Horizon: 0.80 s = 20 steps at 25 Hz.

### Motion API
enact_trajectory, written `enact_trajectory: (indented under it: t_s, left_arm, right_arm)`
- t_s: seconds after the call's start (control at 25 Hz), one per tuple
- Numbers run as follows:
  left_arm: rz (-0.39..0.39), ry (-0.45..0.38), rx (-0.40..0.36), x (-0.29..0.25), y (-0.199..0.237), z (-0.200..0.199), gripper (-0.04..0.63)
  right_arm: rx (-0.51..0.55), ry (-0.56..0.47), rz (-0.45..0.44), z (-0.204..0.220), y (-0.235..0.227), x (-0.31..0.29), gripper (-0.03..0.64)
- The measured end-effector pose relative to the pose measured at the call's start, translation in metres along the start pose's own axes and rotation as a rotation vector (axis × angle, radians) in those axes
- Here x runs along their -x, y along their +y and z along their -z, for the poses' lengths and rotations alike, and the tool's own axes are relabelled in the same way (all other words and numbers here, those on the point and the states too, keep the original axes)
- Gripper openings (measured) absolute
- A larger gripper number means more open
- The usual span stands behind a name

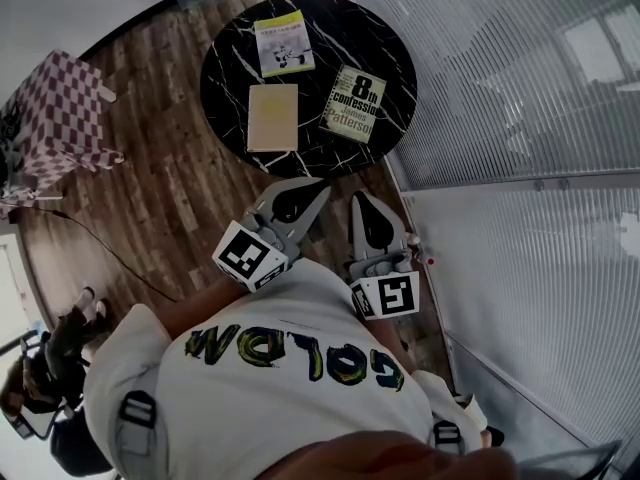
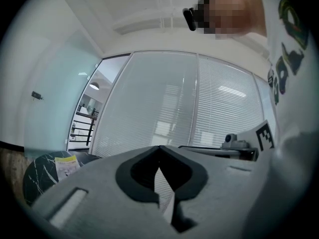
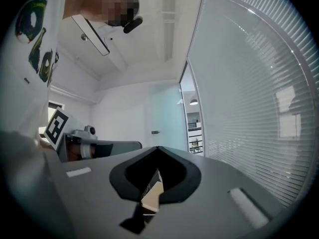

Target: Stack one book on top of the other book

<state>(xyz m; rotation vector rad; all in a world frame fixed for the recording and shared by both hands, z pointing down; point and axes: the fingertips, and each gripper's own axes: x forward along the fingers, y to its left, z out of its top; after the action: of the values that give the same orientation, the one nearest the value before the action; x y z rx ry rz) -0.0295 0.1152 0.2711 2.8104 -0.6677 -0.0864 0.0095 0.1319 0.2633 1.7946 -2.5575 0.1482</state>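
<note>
Three books lie flat and apart on a round black marble table: a yellow-green one at the far side, a plain tan one nearer, and a dark "8th Confession" paperback to its right. My left gripper and right gripper are held side by side close to my body, short of the table's near edge. Both are shut and hold nothing. The left gripper view shows its closed jaws, with the table and the yellow-green book low on the left. The right gripper's jaws are closed too.
A pink checkered stool stands on the wooden floor left of the table. A glass wall with blinds runs along the right. A cable lies on the floor at the left.
</note>
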Motion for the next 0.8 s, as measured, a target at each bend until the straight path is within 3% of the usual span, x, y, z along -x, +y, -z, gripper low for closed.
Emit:
enact_trajectory:
  t_s: [0.52,0.8]
  left_arm:
    - [0.014,0.019,0.012,-0.025,0.092,-0.017,0.002]
    - [0.013,0.025,0.028,-0.034,0.122,-0.019,0.002]
  right_arm:
    - [0.009,0.017,-0.003,-0.006,-0.013,-0.098,0.002]
    - [0.013,0.033,-0.005,-0.005,-0.019,-0.128,0.002]
